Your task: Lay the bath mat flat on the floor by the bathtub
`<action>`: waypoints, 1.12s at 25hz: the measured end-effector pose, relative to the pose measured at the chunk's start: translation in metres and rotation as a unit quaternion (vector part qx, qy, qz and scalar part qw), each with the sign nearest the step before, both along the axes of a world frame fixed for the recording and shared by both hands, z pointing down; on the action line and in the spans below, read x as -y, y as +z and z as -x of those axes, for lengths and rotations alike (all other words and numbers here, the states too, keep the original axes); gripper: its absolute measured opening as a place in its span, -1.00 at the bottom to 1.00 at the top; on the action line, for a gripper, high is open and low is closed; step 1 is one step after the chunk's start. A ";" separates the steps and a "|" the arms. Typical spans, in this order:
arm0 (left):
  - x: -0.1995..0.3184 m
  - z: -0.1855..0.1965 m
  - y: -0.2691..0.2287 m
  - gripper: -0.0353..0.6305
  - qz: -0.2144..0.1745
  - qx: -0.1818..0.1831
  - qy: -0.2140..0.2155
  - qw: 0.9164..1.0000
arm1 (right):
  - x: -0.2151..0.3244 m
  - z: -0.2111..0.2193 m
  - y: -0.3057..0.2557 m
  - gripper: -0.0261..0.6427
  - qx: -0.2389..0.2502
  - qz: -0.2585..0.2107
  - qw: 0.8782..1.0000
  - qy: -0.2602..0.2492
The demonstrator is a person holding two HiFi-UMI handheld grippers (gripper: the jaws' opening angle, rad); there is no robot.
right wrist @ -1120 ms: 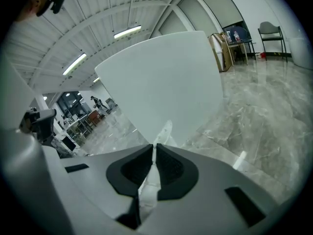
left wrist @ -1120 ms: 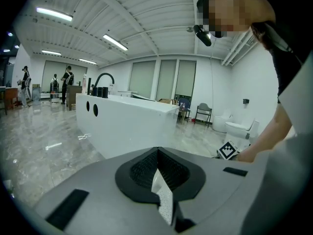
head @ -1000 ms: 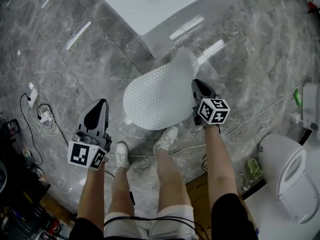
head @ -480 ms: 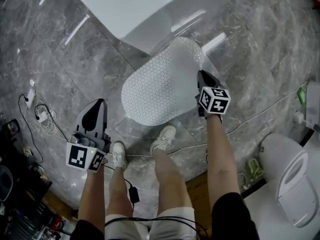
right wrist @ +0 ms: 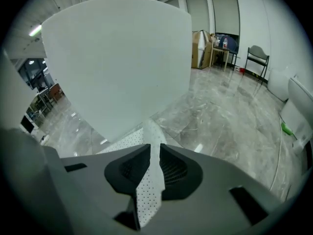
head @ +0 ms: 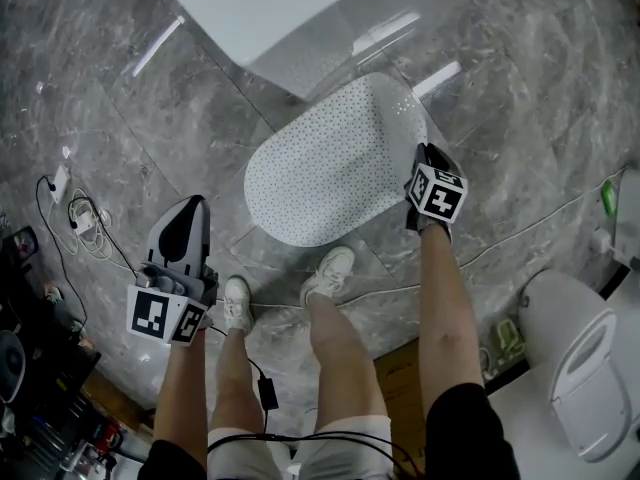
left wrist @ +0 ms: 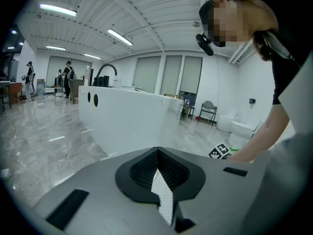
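The white dotted bath mat (head: 330, 163) lies spread on the grey marble floor, its far end at the corner of the white bathtub (head: 270, 13). My right gripper (head: 427, 154) is at the mat's right edge, low by the floor. It is shut on a fold of the mat (right wrist: 149, 185), with the bathtub (right wrist: 117, 62) just ahead. My left gripper (head: 190, 204) hangs left of the mat, apart from its edge in the head view. In the left gripper view its jaws (left wrist: 157, 153) are shut, with a dotted white strip (left wrist: 164, 199) pinched between them.
The person's two white shoes (head: 330, 273) stand at the mat's near edge. Chargers and cables (head: 80, 218) lie at the left, and a white cable (head: 520, 230) runs across the floor on the right. A toilet (head: 585, 368) stands at the lower right.
My right gripper has moved right and lower with the mat's edge. The mat has gone from bulging to flatter and nearer the tub. The left gripper has hardly moved.
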State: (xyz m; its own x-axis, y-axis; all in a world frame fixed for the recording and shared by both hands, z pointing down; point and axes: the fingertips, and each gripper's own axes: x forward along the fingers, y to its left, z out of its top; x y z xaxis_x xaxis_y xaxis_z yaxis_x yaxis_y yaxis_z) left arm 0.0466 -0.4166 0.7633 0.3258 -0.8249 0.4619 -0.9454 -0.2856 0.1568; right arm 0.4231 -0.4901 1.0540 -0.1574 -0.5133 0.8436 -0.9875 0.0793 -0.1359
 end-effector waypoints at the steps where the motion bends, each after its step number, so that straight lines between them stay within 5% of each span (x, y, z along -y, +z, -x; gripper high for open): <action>1: -0.001 -0.001 0.001 -0.85 0.001 -0.002 0.000 1.000 | 0.001 -0.005 -0.002 -0.73 -0.005 -0.005 1.000 0.009; 9: -0.008 -0.007 -0.009 -0.85 -0.004 -0.011 0.010 1.000 | -0.010 -0.015 -0.020 -0.73 0.001 -0.017 0.999 0.044; 28: -0.064 0.016 -0.067 -0.85 -0.026 -0.030 0.054 0.998 | -0.084 0.072 -0.174 -0.82 0.129 -0.146 0.981 -0.019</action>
State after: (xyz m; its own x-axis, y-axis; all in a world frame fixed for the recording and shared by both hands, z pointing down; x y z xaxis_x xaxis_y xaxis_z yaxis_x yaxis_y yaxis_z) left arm 0.0302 -0.3528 0.6968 0.4395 -0.8056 0.3973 -0.8983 -0.3941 0.1946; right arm 0.3506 -0.4060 0.8802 -0.3694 -0.7166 0.5916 -0.9192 0.1882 -0.3460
